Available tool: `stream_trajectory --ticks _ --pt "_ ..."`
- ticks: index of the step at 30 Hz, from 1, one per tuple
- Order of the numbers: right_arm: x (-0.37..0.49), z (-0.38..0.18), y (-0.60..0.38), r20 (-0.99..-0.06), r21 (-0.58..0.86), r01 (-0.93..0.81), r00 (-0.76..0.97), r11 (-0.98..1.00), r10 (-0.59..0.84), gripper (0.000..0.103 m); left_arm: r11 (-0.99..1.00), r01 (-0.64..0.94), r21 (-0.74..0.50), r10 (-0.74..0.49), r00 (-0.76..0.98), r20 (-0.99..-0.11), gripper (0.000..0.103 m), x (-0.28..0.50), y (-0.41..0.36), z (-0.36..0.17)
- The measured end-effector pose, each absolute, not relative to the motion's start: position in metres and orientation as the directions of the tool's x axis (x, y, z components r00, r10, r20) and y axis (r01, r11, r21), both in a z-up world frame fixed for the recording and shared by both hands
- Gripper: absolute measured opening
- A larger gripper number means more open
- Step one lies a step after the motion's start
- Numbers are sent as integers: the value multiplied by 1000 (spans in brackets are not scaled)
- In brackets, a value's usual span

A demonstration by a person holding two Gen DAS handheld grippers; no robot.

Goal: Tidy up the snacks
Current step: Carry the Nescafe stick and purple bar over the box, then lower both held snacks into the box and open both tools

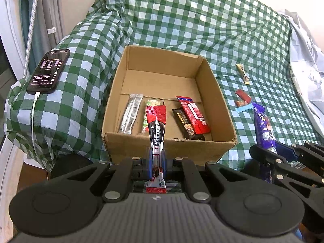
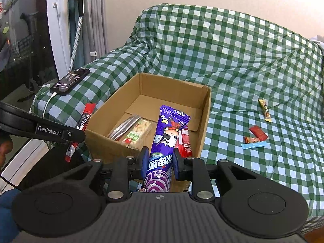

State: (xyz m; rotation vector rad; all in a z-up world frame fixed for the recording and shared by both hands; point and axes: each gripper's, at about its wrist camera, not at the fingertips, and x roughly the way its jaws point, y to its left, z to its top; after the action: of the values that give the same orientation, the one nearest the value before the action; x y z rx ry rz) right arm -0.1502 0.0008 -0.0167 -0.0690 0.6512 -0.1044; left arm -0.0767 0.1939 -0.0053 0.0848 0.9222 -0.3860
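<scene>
An open cardboard box (image 1: 222,105) (image 2: 206,121) sits on the green checked cloth. Inside lie a silver packet (image 1: 129,115) (image 2: 123,127), a green-and-cream bar (image 1: 144,122) (image 2: 137,134), a dark bar (image 1: 187,124) and a red bar (image 1: 195,117) (image 2: 185,141). My left gripper (image 1: 157,158) is shut on a red Nescafe stick (image 1: 157,127) (image 2: 83,121), held upright just before the box's near wall. My right gripper (image 2: 159,162) is shut on a purple snack pack (image 2: 166,139) (image 1: 264,127), at the box's near right corner.
Loose on the cloth right of the box are a yellow-brown bar (image 1: 243,74) (image 2: 265,110), a red wrapper (image 1: 242,95) (image 2: 258,131), a small orange sweet (image 2: 251,139) and a blue stick (image 1: 244,108) (image 2: 253,145). A phone (image 1: 48,70) (image 2: 69,82) on a charging cable lies on the left armrest.
</scene>
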Motion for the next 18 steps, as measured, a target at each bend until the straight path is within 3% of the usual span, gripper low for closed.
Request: stream_trajectory --ticks 18 --pt "-109 -26 -12 -631 -97 82 765 992 -125 26 943 318 -101 -262 521 -812 10 -25 188 -16"
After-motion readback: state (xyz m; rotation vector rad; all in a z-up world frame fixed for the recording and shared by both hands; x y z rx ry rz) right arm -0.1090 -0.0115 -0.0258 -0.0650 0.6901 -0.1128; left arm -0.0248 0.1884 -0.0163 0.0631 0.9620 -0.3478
